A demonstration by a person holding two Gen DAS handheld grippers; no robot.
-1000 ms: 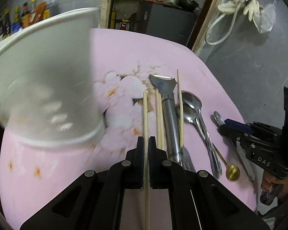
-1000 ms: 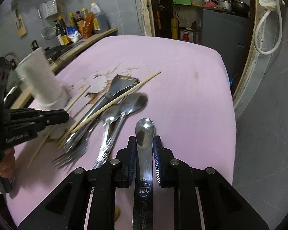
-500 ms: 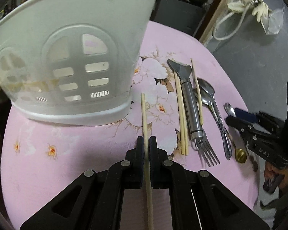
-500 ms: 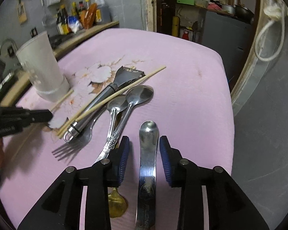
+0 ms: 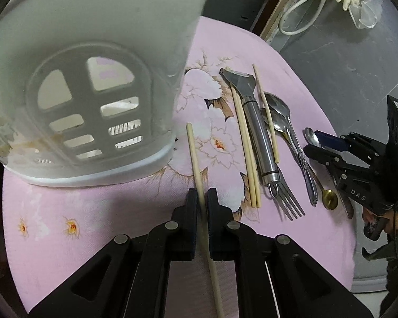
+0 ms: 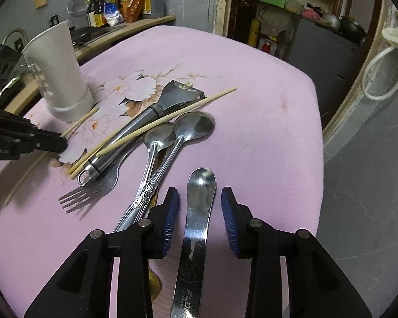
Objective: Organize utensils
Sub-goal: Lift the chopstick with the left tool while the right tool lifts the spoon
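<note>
My left gripper (image 5: 202, 194) is shut on a wooden chopstick (image 5: 195, 159) that lies low over the pink cloth, its tip near the base of the white utensil holder (image 5: 92, 100). My right gripper (image 6: 197, 198) is open, with a flat steel spoon (image 6: 199, 212) lying on the cloth between its jaws. In the right wrist view the holder (image 6: 58, 71) stands at the far left, with the left gripper (image 6: 53, 143) and its chopstick (image 6: 34, 164) beside it. A peeler (image 6: 143, 119), chopsticks (image 6: 167, 118), two spoons (image 6: 172, 137) and a fork (image 6: 92, 188) lie in a pile.
A pink floral cloth (image 6: 252, 106) covers the table; its right edge drops to a grey floor. A small gold spoon (image 5: 329, 198) lies by the right gripper (image 5: 358, 169). Bottles (image 6: 124, 2) stand on a shelf behind the holder.
My right gripper has opened and let the steel spoon go onto the cloth. My left gripper has drawn back and lowered with the chopstick, now beside the holder's base.
</note>
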